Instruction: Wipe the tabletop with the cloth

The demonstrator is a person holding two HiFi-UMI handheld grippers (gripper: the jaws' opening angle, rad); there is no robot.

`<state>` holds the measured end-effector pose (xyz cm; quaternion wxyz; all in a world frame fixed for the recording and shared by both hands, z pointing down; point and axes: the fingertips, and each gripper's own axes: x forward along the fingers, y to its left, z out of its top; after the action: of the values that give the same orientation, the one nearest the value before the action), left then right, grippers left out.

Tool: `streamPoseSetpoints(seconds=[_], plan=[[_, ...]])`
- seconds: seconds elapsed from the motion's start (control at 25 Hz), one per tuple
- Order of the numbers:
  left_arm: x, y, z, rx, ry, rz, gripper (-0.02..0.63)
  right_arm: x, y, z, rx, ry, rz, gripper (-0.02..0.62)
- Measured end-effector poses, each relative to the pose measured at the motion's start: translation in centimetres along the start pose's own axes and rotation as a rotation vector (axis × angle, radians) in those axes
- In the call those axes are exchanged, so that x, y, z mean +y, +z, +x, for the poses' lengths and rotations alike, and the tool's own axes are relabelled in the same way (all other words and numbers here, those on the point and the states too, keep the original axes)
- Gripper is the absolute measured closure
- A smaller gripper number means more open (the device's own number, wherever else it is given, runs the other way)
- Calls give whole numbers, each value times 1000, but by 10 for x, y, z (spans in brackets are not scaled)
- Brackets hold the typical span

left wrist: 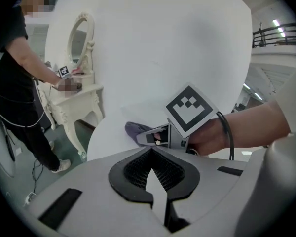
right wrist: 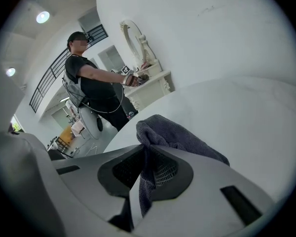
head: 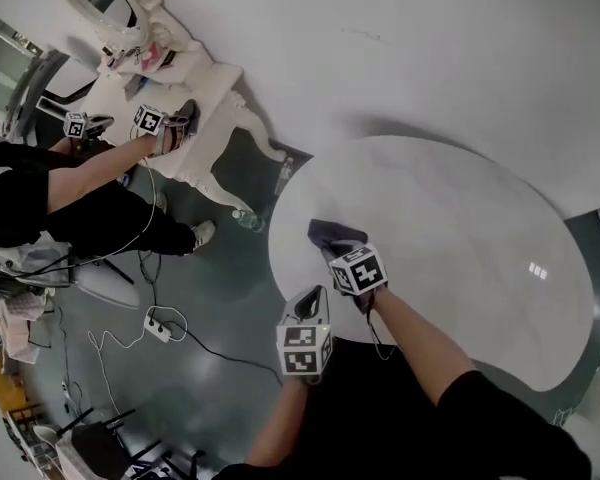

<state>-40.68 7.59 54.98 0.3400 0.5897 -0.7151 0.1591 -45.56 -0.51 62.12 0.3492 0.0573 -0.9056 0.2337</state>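
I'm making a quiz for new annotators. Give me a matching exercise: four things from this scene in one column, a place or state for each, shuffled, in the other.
1. cloth
2. tabletop
3. left gripper
4. second person

A. stands at the dressing table
B. white
C. clamped by the right gripper
D. shut, holding nothing

Pairs: 1-C, 2-B, 3-D, 4-A

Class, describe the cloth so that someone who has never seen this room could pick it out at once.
Find the big round white table. Near its edge on the person's side sits a crumpled dark grey cloth, pinched in the right gripper. It is the only dark, soft thing on that white top.
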Motion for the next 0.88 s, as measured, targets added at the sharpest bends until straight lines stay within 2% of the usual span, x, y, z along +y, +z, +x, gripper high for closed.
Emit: streamPoseSetpoints(seconds=[0.24, 0.48, 0.88], plan=[[-4, 6, 14, 15, -57, 28, 598, -19, -6, -20, -33, -64, 89, 560], [-22, -9, 32, 58, -134, 59, 598, -35, -21, -41, -57, -133, 132, 560], [-83, -15, 51, 89, -195, 140, 598, -70, -46, -89, -58, -141, 171, 560]])
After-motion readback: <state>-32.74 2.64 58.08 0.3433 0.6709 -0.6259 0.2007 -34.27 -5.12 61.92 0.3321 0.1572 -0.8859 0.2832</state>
